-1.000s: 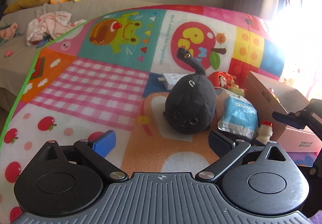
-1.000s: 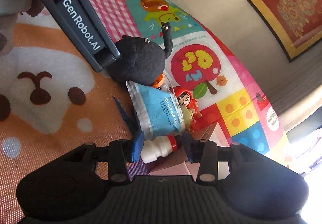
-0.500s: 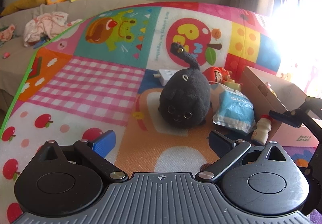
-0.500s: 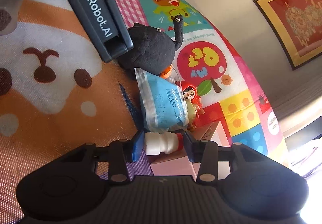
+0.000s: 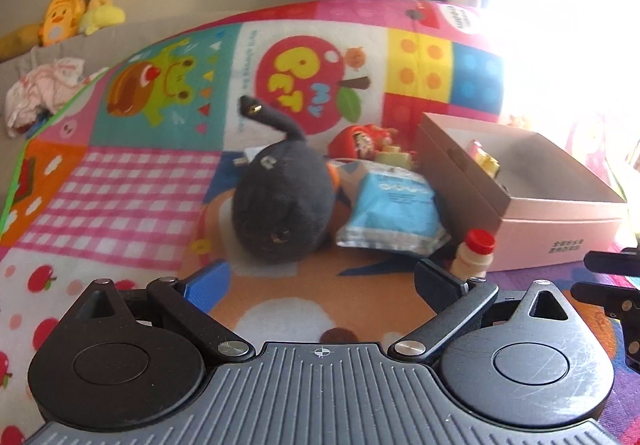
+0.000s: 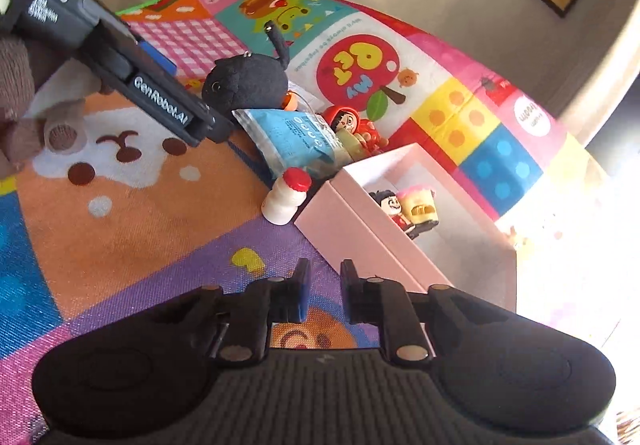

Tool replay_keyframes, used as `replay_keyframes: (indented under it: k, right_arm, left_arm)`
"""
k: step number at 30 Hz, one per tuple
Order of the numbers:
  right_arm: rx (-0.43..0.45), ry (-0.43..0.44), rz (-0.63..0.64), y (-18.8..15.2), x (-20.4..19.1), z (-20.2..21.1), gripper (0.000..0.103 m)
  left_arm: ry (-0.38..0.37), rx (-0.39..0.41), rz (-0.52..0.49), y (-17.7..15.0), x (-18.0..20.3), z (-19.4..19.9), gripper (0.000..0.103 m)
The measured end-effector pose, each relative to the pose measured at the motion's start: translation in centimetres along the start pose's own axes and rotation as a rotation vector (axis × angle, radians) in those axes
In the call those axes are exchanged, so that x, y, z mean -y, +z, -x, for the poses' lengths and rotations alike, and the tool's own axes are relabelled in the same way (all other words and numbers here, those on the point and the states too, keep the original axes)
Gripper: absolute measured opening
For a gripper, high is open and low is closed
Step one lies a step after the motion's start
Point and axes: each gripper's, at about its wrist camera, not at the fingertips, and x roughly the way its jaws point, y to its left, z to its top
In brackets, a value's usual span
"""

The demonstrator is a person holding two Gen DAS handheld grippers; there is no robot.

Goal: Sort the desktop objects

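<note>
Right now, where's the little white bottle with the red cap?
The bottle stands upright on the mat, just outside the pink box's near corner, in front of the blue pouch.

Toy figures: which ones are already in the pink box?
The dark-haired figure and the pink-topped cup toy sit inside the pink box; the red-hooded doll lies outside on the mat.

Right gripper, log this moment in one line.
right gripper: empty, closing | bottle: upright on mat, beside box | left gripper: open, empty
</note>
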Motion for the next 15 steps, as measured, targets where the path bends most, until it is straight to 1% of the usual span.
replay_keyframes:
  k: [1,2,3,4,5,6,8,10,13,14,15]
  right_arm:
    - [0.006,0.006,-0.039,-0.3,0.5,0.3,0.036]
    - [0.013,0.011,-0.068,-0.6,1.0,0.5,0.041]
    - [0.016,0.013,-0.088,-0.8,1.2,0.6,0.042]
    - [0.015,0.016,-0.107,-1.0,1.4,0.7,0.044]
    - [0.014,0.018,-0.116,-1.2,1.5,0.6,0.047]
    - [0.013,0.019,-0.12,-1.4,1.5,0.6,0.049]
    - [0.011,0.018,-0.116,-1.7,1.4,0.6,0.056]
    - [0.005,0.022,-0.109,-1.9,1.1,0.4,0.059]
    - [0.0,0.032,-0.104,-2.1,0.6,0.1,0.063]
    - [0.001,0.036,-0.101,-2.0,0.4,0.0,0.063]
    - [0.002,0.04,-0.101,-2.0,0.3,-0.1,0.064]
  left_arm:
    - [-0.009,0.001,-0.02,0.3,0.6,-0.3,0.1]
    - [-0.016,-0.003,-0.034,0.6,1.1,-0.7,0.093]
    - [-0.022,-0.011,-0.048,1.0,1.6,-1.2,0.077]
    - [-0.027,-0.024,-0.064,1.4,2.1,-2.0,0.07]
    - [-0.032,-0.027,-0.074,1.6,2.5,-2.6,0.068]
    - [-0.041,-0.021,-0.083,1.8,2.9,-3.1,0.07]
    - [-0.067,-0.017,-0.103,2.1,3.5,-3.9,0.074]
    - [-0.09,-0.017,-0.112,2.3,4.1,-4.7,0.075]
    - [-0.096,-0.016,-0.092,2.6,4.2,-5.7,0.077]
    - [-0.099,-0.021,-0.082,2.8,4.1,-6.1,0.076]
    - [-0.1,-0.026,-0.075,2.8,4.1,-6.4,0.073]
